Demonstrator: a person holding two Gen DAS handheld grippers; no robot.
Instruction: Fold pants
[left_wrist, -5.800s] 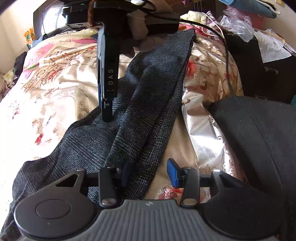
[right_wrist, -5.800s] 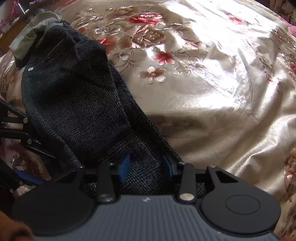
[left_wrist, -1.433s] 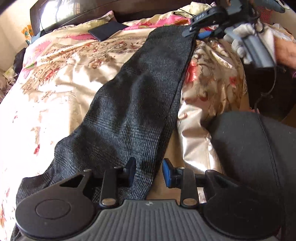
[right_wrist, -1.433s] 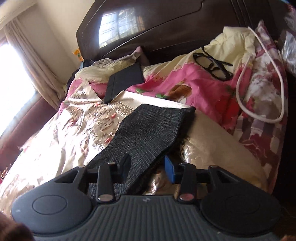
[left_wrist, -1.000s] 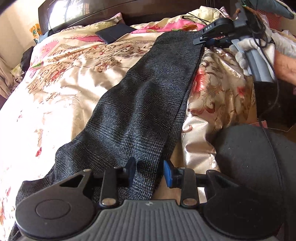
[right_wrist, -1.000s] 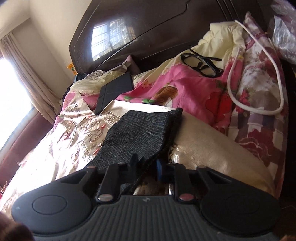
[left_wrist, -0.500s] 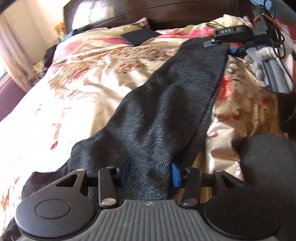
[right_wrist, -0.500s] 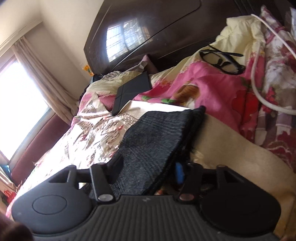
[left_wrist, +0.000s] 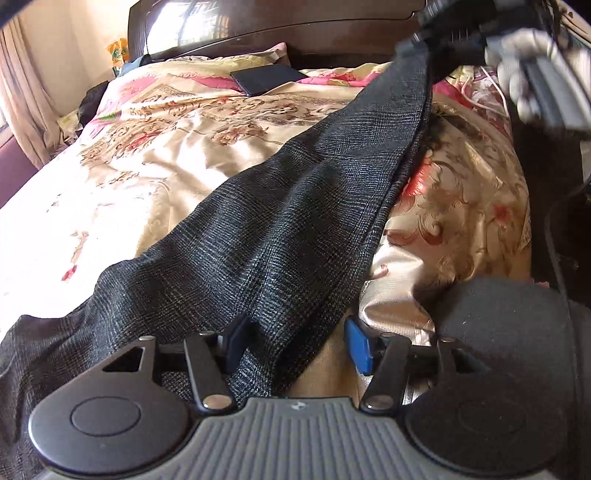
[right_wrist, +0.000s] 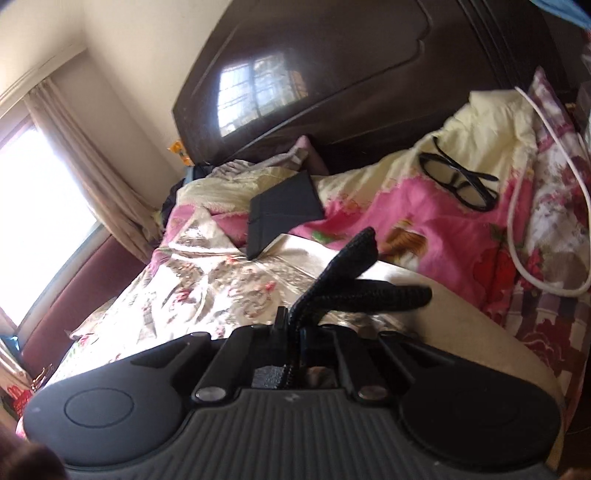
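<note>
Dark grey checked woven pants (left_wrist: 295, 206) lie lengthwise along the right side of the bed, on a cream satin bedspread with a red-and-gold floral print (left_wrist: 155, 155). They look already doubled leg over leg, one long narrow strip running from the lower left of the left wrist view up to the upper right.

Right gripper (right_wrist: 291, 339): fingers clenched on the far end of the strip; a fold of the cloth sticks up between them at centre frame. In the left wrist view that same end hangs lifted off the bedspread, upper right, under a gloved hand.

Left gripper (left_wrist: 295, 341): blue-padded fingers (left_wrist: 357, 345) stand apart, astride the near edge of the pants at bottom centre. Not clamped.

Judgement: lengthwise fold done; crosswise folding only starting. The raised end remains to be carried toward the near end and laid flat, probably followed by one more fold.

Also around: flat dark case (right_wrist: 284, 210) and black-framed glasses (right_wrist: 458, 184) on the pillows, white cable (right_wrist: 524, 229) at right.
</note>
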